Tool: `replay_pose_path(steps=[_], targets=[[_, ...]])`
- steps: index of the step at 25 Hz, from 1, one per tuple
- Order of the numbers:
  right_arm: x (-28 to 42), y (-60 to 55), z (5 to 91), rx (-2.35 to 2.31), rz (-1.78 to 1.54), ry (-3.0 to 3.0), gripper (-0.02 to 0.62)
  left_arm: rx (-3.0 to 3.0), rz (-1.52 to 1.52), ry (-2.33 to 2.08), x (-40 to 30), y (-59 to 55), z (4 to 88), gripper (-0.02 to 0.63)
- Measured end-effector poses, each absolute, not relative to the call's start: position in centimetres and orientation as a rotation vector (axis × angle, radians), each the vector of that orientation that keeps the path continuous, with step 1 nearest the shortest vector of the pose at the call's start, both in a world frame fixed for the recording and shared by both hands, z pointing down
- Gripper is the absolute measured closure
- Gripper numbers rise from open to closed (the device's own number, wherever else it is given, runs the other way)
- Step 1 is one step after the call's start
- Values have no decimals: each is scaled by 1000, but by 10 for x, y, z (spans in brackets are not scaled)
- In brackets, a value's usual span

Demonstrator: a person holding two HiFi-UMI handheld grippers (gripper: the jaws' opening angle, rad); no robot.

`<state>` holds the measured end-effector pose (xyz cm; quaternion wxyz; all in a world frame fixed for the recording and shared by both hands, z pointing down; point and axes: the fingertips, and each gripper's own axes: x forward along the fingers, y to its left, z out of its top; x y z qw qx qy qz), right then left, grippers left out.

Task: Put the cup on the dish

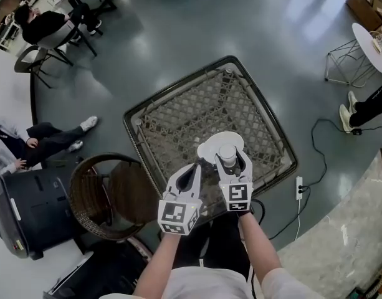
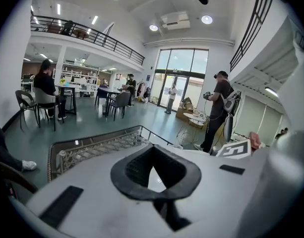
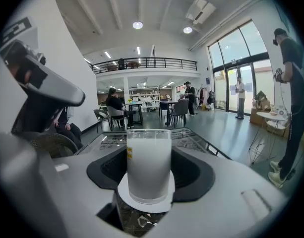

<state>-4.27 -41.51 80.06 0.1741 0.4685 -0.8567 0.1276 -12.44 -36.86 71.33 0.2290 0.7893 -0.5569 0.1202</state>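
A frosted white cup stands upright on a white dish near the front edge of a glass-topped wicker table. My right gripper is round the cup from the near side. In the right gripper view the cup fills the gap of the right gripper, with both dark pads against its sides and the dish under its base. My left gripper hovers just left of the dish, jaws shut and empty. In the left gripper view the left gripper points across the table.
A round wicker chair and a black bin stand left of the table. A power strip with cable lies on the floor at the right. Seated people are at the far left, and a white side table is at the far right.
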Motion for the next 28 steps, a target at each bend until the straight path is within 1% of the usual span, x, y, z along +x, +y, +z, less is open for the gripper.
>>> replay_pose_path(steps=[7,12,19,28], targets=[[-45,-431,856,1287,409,-2390,340,2082,307,-1523,-127,-360,739,603],[-54,-440,878,1276,404,-2360,339,2042,333,-1512,-130,-350,757,603],[-63,-450,881,1299,343,-2343,339,2007,344,-1518,-138,-337,769,603],[-58,-444,881,1331,299,-2318,337,2005,343,-1508,-137,-333,770,603]])
